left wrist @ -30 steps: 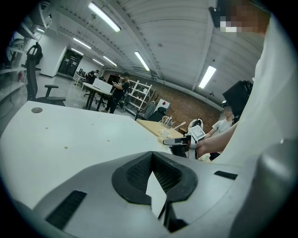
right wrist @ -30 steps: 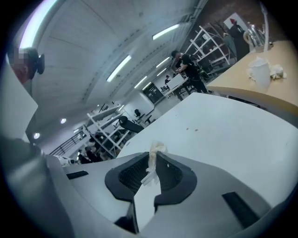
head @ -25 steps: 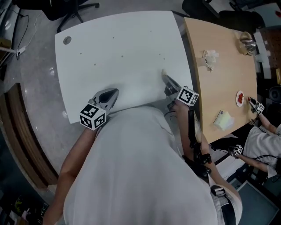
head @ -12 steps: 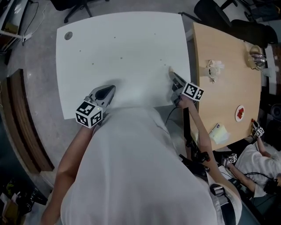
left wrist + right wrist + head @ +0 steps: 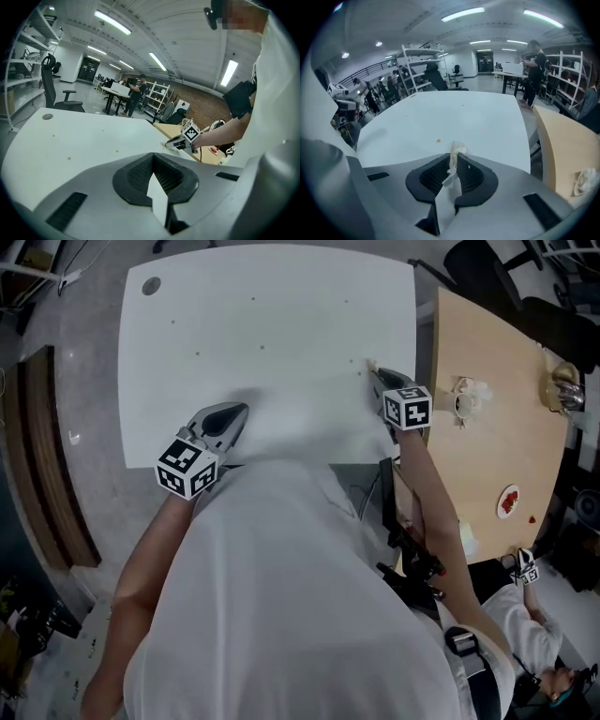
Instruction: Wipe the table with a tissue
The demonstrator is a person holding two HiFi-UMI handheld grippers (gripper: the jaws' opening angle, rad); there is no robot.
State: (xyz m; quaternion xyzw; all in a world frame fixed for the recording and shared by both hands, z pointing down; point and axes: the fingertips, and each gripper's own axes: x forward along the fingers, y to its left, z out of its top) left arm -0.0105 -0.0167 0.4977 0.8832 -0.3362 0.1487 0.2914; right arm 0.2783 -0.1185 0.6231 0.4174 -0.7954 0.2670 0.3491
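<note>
So the right gripper (image 5: pixel 380 377) is near the right edge of the white table (image 5: pixel 272 324), just right of centre in the head view. Its jaws are clamped on a twisted bit of tissue (image 5: pixel 453 159). In the right gripper view the tissue pokes out of the middle of the closed jaws as a crumpled white tuft, with a flatter strip hanging back toward the camera. Can't tell whether the tuft is actually touching the surface. A tiny brown speck (image 5: pixel 438 140) sits on the tabletop just beyond it.

The left gripper (image 5: pixel 229 416) is left of centre in the head view, down by the near edge of the same table. Its jaws are pressed together, with nothing between them in its own view. The two grippers are well apart.

There's a round grommet hole (image 5: pixel 151 284) in the table's upper-left corner. At the right of the frame a wooden table (image 5: pixel 487 465) stands just beside the white one, with another crumpled tissue (image 5: pixel 468 390) and a small red dish (image 5: pixel 509 501) on it.
</note>
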